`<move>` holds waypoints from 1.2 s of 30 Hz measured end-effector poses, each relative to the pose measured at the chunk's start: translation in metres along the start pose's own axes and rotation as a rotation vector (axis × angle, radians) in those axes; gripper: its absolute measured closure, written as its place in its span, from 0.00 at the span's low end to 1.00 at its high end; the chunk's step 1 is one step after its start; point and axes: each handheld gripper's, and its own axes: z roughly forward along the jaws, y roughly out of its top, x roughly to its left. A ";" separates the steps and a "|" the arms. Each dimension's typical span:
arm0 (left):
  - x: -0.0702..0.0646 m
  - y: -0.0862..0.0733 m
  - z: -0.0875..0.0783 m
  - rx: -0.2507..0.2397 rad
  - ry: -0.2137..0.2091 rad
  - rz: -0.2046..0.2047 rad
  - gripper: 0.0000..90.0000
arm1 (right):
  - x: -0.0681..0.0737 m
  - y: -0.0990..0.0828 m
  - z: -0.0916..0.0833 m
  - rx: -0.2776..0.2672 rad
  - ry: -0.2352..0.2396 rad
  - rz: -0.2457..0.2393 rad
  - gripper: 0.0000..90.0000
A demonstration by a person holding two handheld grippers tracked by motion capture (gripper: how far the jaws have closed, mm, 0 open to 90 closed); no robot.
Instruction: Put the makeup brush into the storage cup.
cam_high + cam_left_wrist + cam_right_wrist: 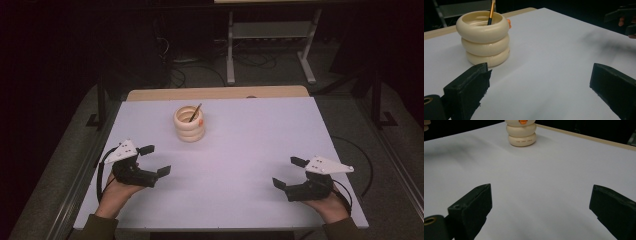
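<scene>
A cream holder [189, 123] shaped like three stacked rings stands upright on the white table [250, 145], toward the back and left of centre. A thin orange-handled stick [195, 112] leans inside it. The holder [484, 37] and stick [491, 12] appear close in the left gripper view. In the right gripper view the holder [521, 133] shows an orange mark on its side. My left gripper [155, 160] rests open at the front left. At the front right, my right gripper [289, 172] is open as well. Nothing sits between either pair of jaws.
A tan wooden strip [215, 93] runs along the table's far edge. Beyond it are a metal stand [270, 45] and cables on a dark floor. Black frame rails [100, 107] flank the table. The right gripper [624, 18] shows far off in the left gripper view.
</scene>
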 end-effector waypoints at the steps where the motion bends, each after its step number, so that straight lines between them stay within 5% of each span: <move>1: -0.001 -0.002 -0.002 0.000 0.002 0.001 0.02 | 0.000 0.000 0.000 0.000 -0.001 -0.002 0.04; 21: -0.008 -0.032 -0.019 0.003 0.008 -0.011 0.02 | -0.004 0.002 -0.001 -0.026 -0.011 0.007 0.03; 36: -0.007 -0.048 -0.015 0.057 0.005 0.000 0.02 | -0.005 0.001 0.000 -0.027 -0.016 0.008 0.03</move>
